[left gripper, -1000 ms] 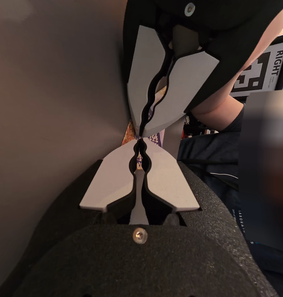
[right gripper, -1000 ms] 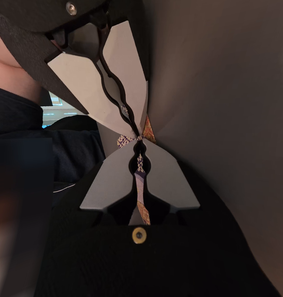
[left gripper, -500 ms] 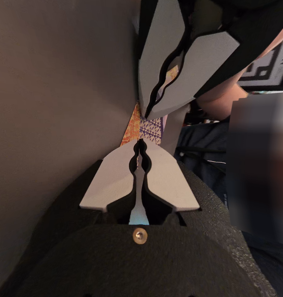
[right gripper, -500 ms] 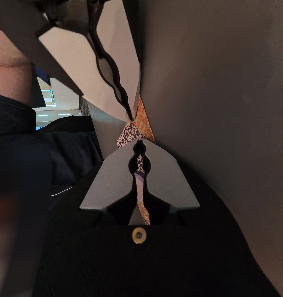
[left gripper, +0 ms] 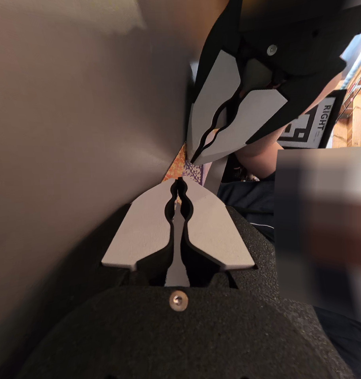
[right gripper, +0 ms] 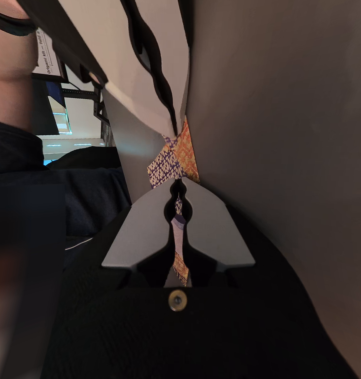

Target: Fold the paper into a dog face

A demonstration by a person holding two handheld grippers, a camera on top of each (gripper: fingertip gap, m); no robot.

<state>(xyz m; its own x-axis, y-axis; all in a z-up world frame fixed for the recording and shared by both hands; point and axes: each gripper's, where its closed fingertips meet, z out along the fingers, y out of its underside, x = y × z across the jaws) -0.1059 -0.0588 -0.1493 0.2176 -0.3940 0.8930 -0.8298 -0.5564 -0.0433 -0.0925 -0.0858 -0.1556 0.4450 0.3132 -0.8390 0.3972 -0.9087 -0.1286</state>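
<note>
Pinching the patterned paper (left gripper: 193, 171) from both ends against the grey tabletop (left gripper: 83, 123).
Left gripper (left gripper: 179, 178) is clenched on one end, right gripper (right gripper: 180, 180) clenched on the other; pulling apart could tear it or spoil the crease.

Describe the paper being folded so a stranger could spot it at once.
Find the broad grey surface filling one side of each wrist view. Against its edge, the left gripper and right gripper meet tip to tip, both shut on the paper. It alone is patterned: orange and purple patches with pale prints.
</note>
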